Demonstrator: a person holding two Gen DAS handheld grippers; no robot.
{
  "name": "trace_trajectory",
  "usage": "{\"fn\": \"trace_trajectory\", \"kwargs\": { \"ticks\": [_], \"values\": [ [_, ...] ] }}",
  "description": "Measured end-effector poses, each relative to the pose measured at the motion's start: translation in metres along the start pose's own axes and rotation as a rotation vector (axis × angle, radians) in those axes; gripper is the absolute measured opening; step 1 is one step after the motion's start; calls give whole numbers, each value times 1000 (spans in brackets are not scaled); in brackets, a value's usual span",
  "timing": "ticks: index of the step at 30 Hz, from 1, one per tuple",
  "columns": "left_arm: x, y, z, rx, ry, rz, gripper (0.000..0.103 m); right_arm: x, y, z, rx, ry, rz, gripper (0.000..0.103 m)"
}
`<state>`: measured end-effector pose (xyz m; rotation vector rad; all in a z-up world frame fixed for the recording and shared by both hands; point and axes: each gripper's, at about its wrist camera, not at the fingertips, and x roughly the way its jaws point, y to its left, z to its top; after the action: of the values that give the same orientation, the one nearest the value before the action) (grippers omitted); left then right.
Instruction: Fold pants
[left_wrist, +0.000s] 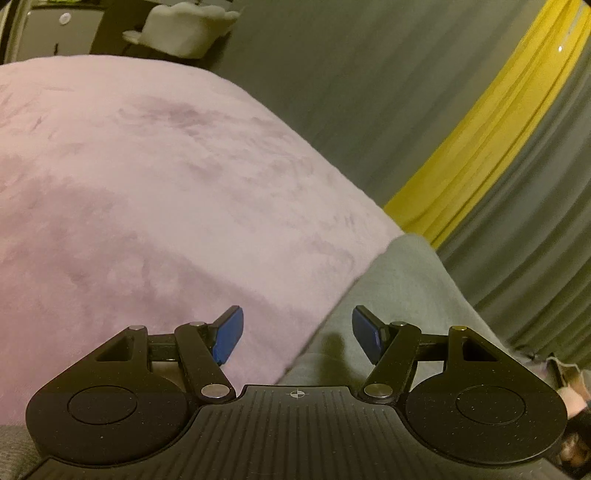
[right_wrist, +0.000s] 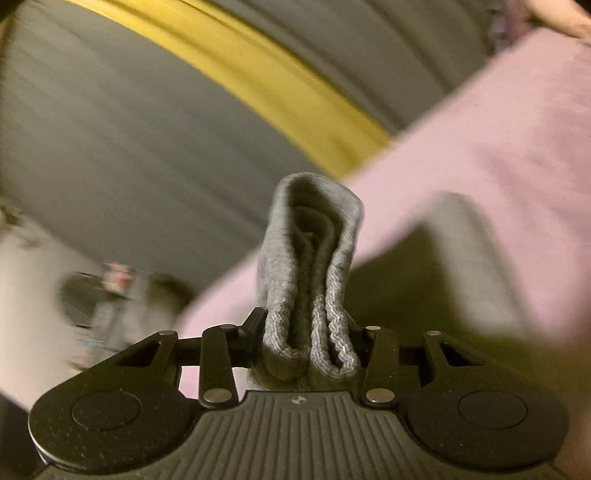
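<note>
Between right gripper (right_wrist: 308, 341) fingers, bunched pants (right_wrist: 314, 280) cuff.

Both views are dim and warm-toned, with a yellowish cast and soft grain. The left wrist view is mostly sharp: the pink blanket (left_wrist: 155, 177) shows its nap, and the left tool (left_wrist: 297, 334) throws a faint shadow on the grey pants (left_wrist: 402, 291). The right wrist view is smeared by motion blur; only the ribbed fabric fold (right_wrist: 314, 280) stays crisp. Fisheye bending curves the yellow curtain stripe (left_wrist: 491, 129) near the edges
</note>
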<state>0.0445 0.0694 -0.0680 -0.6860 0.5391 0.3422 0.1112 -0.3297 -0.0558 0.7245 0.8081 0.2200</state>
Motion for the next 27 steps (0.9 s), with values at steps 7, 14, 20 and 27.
{"fn": "trace_trajectory", "kwargs": {
  "ticks": [7, 14, 20, 27],
  "values": [
    [5, -2, -1, 12, 13, 16, 71, 19, -36, -12, 80, 96, -63, 65],
    [7, -2, -2, 9, 9, 25, 71, 10, -13, 4, 47, 58, -40, 39],
    [8, -3, -3, 18, 17, 31, 71, -19, 7, 14, -82, -99, 13, 38],
    [10, -4, -3, 36, 31, 35, 72, 27, -32, 0, -112, -20, -183, 47]
  ]
}}
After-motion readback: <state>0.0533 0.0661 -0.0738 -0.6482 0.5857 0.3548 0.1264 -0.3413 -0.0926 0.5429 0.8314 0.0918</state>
